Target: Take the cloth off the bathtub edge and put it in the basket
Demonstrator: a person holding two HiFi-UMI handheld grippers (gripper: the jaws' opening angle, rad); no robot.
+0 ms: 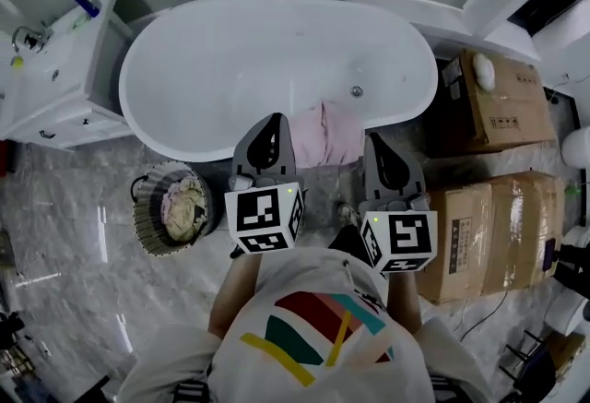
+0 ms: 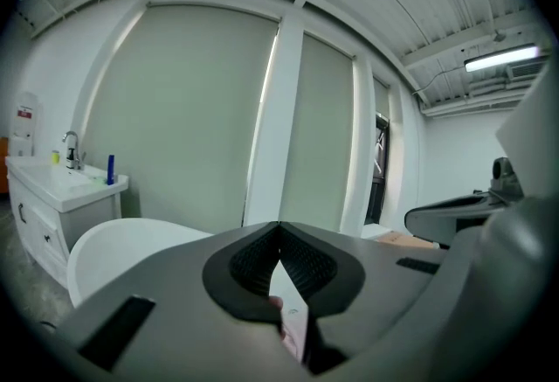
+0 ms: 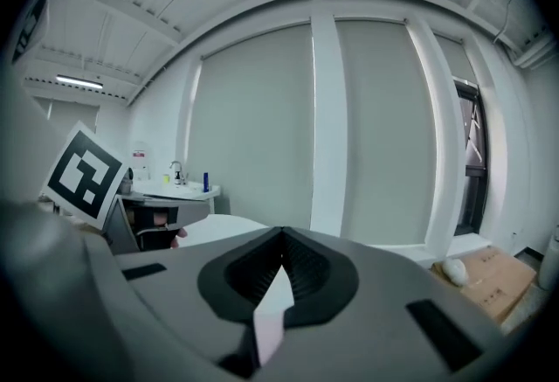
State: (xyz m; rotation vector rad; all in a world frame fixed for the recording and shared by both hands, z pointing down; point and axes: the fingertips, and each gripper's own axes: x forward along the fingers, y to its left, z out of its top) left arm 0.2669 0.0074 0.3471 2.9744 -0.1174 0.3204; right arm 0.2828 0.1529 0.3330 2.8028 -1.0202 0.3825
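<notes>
A pink cloth (image 1: 327,134) hangs over the near rim of the white bathtub (image 1: 184,69). My left gripper (image 1: 273,119) is at the cloth's left edge and my right gripper (image 1: 373,139) at its right edge, both pointing toward the tub. In the left gripper view the jaws (image 2: 279,225) are shut, with a pink strip of cloth (image 2: 293,328) caught in the gap behind the tips. The right gripper (image 3: 282,232) is shut the same way, with a pale pink strip of cloth (image 3: 269,319) between its jaws. A round wicker basket (image 1: 147,212) stands on the floor to the left, below the tub.
The basket holds crumpled cloths (image 1: 184,206). A white vanity (image 1: 55,69) with a sink stands left of the tub. Cardboard boxes (image 1: 498,101) (image 1: 489,235) are stacked to the right. The person's torso fills the bottom of the head view.
</notes>
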